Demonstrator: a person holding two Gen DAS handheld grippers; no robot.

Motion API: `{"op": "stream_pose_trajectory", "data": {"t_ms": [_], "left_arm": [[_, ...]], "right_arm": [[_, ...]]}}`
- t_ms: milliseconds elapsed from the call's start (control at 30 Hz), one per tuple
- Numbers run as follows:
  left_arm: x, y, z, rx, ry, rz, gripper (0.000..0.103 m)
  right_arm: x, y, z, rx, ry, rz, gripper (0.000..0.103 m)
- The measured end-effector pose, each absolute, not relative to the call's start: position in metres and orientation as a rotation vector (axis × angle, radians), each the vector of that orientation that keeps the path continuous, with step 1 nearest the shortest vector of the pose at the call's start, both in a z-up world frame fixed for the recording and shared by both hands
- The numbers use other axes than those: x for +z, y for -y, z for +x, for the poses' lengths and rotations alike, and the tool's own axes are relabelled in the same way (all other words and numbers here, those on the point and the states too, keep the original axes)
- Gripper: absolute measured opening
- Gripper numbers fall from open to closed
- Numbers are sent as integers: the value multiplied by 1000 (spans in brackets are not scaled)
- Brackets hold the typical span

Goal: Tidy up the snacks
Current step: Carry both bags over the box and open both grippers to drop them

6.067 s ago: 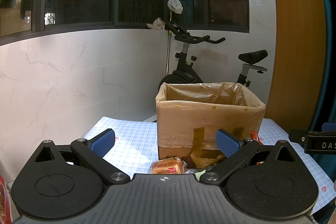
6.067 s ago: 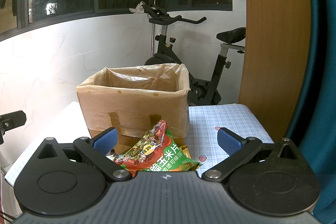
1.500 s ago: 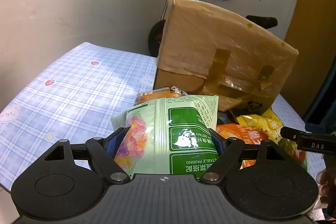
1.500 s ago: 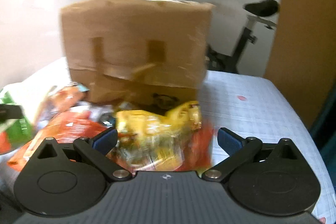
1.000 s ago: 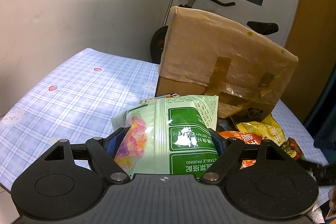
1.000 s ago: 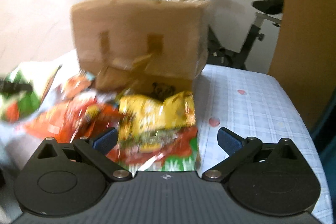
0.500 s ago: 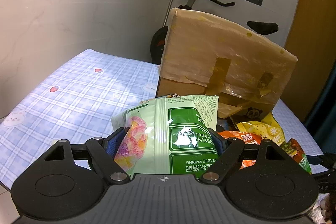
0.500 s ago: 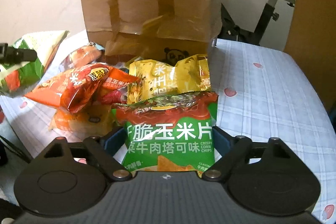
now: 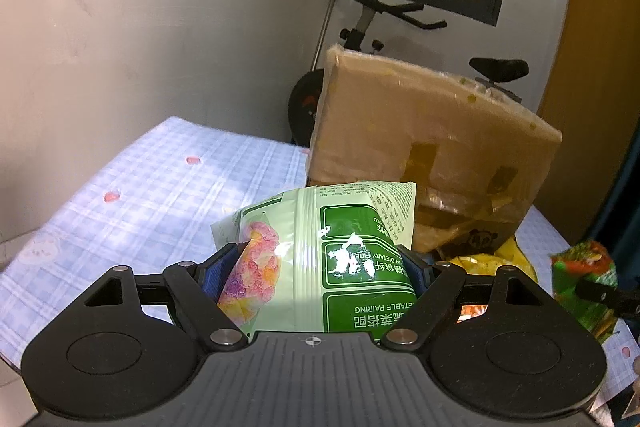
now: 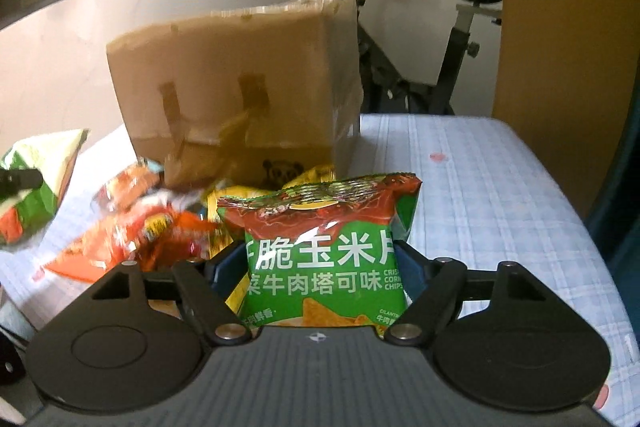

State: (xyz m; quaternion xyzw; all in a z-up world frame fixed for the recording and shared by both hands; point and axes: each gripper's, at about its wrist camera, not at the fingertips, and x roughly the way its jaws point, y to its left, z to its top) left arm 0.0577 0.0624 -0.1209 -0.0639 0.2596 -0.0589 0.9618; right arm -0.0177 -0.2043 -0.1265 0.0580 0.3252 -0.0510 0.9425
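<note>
The left gripper point(image 9: 316, 269) clamps a pale green snack bag point(image 9: 320, 259). The right gripper point(image 10: 322, 269), jaws just closing, pinches a green corn chip bag point(image 10: 320, 247). Ahead of both stands a cardboard box point(image 10: 240, 99) on the blue checked tablecloth point(image 10: 472, 187); an exercise bike point(image 10: 400, 27) stands beyond by the white wall point(image 9: 140, 47). Loose snack packets point(image 10: 132, 231) lie left of the right gripper.

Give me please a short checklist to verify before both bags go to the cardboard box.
1. Left gripper shut on pale green bag: ok.
2. Right gripper, jaws just been closing, pads now pressing the corn chips bag: ok.
3. Corn chips bag clear of the loose packets: cannot tell.
4. Cardboard box upright ahead: ok.
5. Room inside the box: cannot tell, its opening is hidden.
</note>
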Motion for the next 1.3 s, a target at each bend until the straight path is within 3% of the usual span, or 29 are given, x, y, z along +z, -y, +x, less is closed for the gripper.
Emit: {"op": "stream_pose_trajectory", "data": {"t_ms": [533,1300], "left_arm": [[-36,-77,67,-123,-320,-126,83],[11,-38,160,-234,-290,-62,83]], "right_arm": [[-42,206,4,-110,-359,102,79],[8,208,100,-39,-253,70,79]]}}
